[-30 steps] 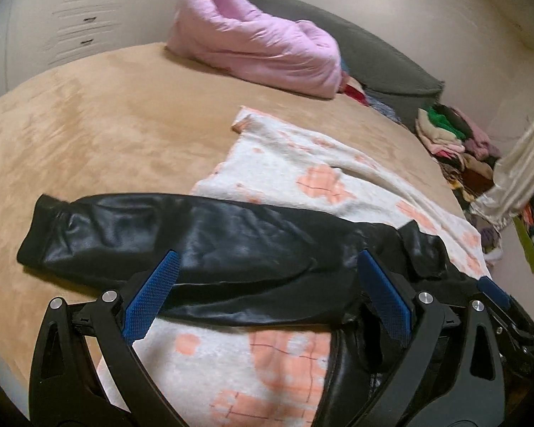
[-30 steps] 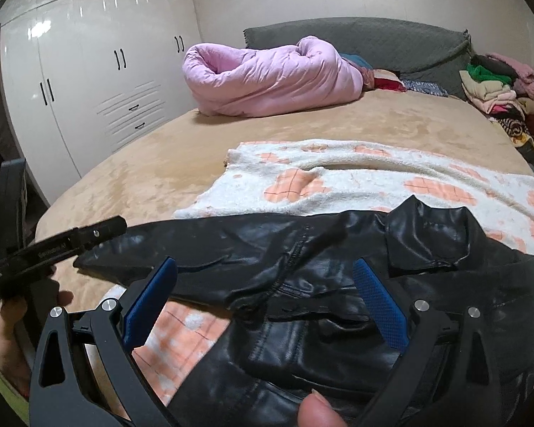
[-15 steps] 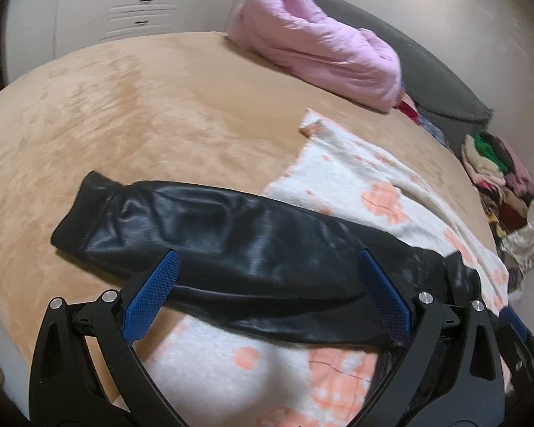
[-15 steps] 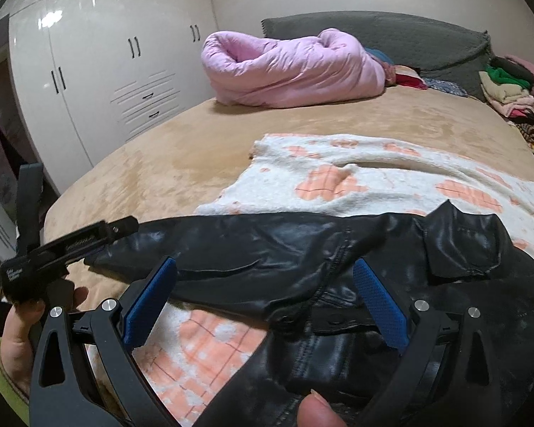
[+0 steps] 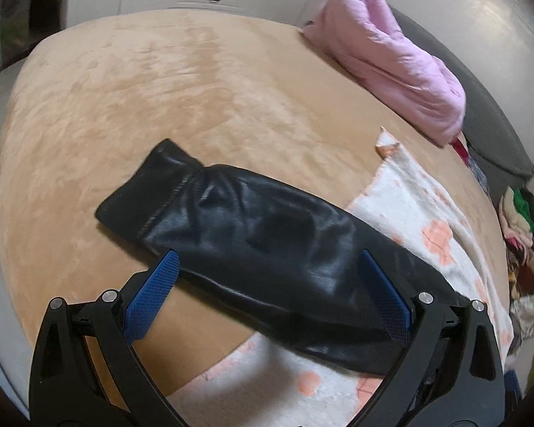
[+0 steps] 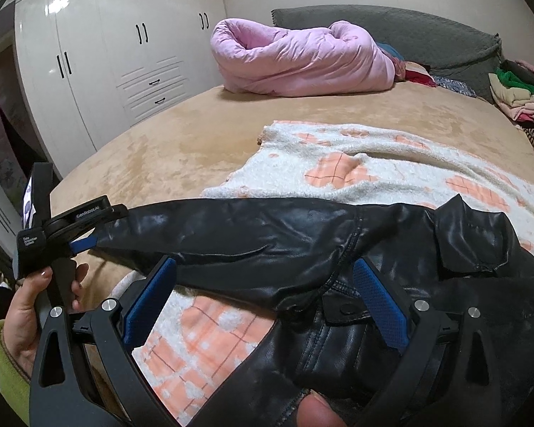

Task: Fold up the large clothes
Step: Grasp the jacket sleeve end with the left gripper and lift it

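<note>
A black leather jacket (image 6: 356, 259) lies on the bed, its body at the near right and one sleeve (image 5: 252, 238) stretched out to the left, cuff on the tan bedcover. My left gripper (image 5: 267, 291) is open and empty, hovering over the sleeve near its cuff end; it also shows in the right wrist view (image 6: 85, 227) beside the cuff. My right gripper (image 6: 267, 302) is open and empty, just above the jacket's chest and armpit area.
A white blanket with orange patches (image 6: 356, 163) lies under the jacket on the tan bed (image 5: 142, 99). A rolled pink quilt (image 6: 302, 60) and grey headboard (image 6: 427, 35) sit at the far end. A clothes pile (image 6: 516, 99) is at right. White wardrobes (image 6: 106, 64) stand at left.
My left gripper has moved left along the sleeve toward the cuff and come closer to it. My right gripper has shifted slightly and stays open over the jacket.
</note>
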A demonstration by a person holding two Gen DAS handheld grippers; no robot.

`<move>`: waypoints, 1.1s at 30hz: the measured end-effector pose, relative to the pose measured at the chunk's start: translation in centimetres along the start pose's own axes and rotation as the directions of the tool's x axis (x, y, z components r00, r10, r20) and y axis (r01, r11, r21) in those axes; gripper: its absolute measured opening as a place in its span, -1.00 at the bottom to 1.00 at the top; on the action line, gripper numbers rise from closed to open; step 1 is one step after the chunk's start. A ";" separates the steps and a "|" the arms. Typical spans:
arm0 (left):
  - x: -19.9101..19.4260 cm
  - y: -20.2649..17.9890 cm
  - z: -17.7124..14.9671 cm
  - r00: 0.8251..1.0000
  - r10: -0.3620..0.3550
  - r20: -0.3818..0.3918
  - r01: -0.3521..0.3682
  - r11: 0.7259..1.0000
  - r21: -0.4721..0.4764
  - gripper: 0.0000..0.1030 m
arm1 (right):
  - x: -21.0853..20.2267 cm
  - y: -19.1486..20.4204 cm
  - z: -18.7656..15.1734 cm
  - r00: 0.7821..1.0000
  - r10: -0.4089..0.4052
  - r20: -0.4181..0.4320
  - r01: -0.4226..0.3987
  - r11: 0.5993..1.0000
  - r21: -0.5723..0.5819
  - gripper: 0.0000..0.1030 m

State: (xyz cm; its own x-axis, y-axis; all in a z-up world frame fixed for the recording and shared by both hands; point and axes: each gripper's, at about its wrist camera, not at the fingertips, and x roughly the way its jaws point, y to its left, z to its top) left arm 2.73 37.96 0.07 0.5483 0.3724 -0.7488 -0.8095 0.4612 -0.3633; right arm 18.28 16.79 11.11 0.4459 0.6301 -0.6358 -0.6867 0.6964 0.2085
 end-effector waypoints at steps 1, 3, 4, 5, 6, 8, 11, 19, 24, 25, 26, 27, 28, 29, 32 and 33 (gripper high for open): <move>0.1 0.3 0.0 1.000 0.006 0.003 -0.006 1.000 -0.009 0.82 | -0.1 -0.1 -0.1 1.000 0.001 0.000 -0.001 1.000 -0.001 0.92; 0.5 0.8 0.0 1.000 0.017 -0.011 -0.018 1.000 -0.024 0.82 | -0.2 -0.3 -0.4 1.000 0.003 -0.002 -0.003 1.000 0.000 0.92; 0.8 1.0 0.0 0.999 0.025 -0.023 -0.025 0.999 -0.035 0.82 | -0.1 -0.4 -0.5 1.000 0.003 -0.004 -0.003 1.000 0.002 0.92; 1.2 1.4 -0.1 0.999 0.025 -0.040 -0.027 0.998 -0.055 0.82 | 0.0 -0.6 -0.6 1.000 0.002 -0.008 -0.002 1.000 0.006 0.92; 1.5 1.6 -0.2 0.999 0.019 -0.050 -0.022 0.997 -0.067 0.82 | 0.0 -0.7 -0.7 1.000 0.002 -0.010 -0.002 1.000 0.008 0.92; 1.9 2.0 -0.2 0.998 0.018 -0.063 -0.023 0.996 -0.085 0.82 | 0.2 -1.0 -1.0 1.000 0.002 -0.016 -0.002 1.000 0.020 0.92; 3.4 2.6 0.0 0.996 0.022 -0.085 -0.030 0.995 -0.090 0.82 | 0.3 -1.4 -1.4 1.000 0.010 -0.022 -0.009 0.999 0.034 0.92; 5.1 3.3 0.2 0.999 -0.033 -0.031 0.029 0.993 -0.116 0.36 | -1.2 -3.0 -2.1 1.000 -0.004 -0.007 0.004 0.997 0.074 0.92; 5.0 3.0 0.3 0.995 -0.098 -0.025 0.094 0.987 -0.132 -0.65 | -2.7 -5.1 -3.0 0.999 -0.033 0.015 0.031 0.992 0.124 0.92; 4.5 2.8 0.4 0.993 -0.117 -0.005 0.116 0.985 -0.127 -0.78 | -2.9 -5.4 -3.2 0.999 -0.041 0.016 0.039 0.991 0.132 0.92; 3.9 2.4 0.5 0.991 -0.133 0.014 0.133 0.984 -0.117 -0.84 | -3.1 -5.7 -3.4 0.999 -0.048 0.017 0.045 0.989 0.138 0.92; 3.1 1.9 0.7 0.987 -0.158 0.036 0.161 0.982 -0.099 -0.86 | -3.4 -6.1 -3.7 0.998 -0.056 0.020 0.052 0.988 0.147 0.92; 2.2 1.3 0.7 0.981 -0.186 0.055 0.190 0.979 -0.079 -0.89 | -3.7 -6.3 -3.9 0.998 -0.062 0.023 0.058 0.986 0.154 0.92; 1.0 0.6 0.8 0.973 -0.214 0.083 0.219 0.974 -0.054 -0.90 | -3.9 -6.6 -4.1 0.997 -0.067 0.025 0.062 0.985 0.160 0.92; -2.0 -1.1 1.2 0.949 -0.275 0.158 0.276 0.961 0.013 -0.97 | -4.4 -7.4 -4.8 0.996 -0.080 0.033 0.073 0.980 0.187 0.92; -2.7 -1.7 1.2 0.941 -0.290 0.175 0.289 0.957 0.033 -0.98 | -4.4 -7.7 -5.0 0.996 -0.080 0.031 0.073 0.977 0.199 0.92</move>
State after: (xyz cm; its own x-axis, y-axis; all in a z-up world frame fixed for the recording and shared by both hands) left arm 2.91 37.13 3.38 0.7874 0.3577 -0.5021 -0.6093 0.5757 -0.5453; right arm 18.72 6.92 8.58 0.5168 0.5824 -0.6275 -0.5245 0.7947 0.3056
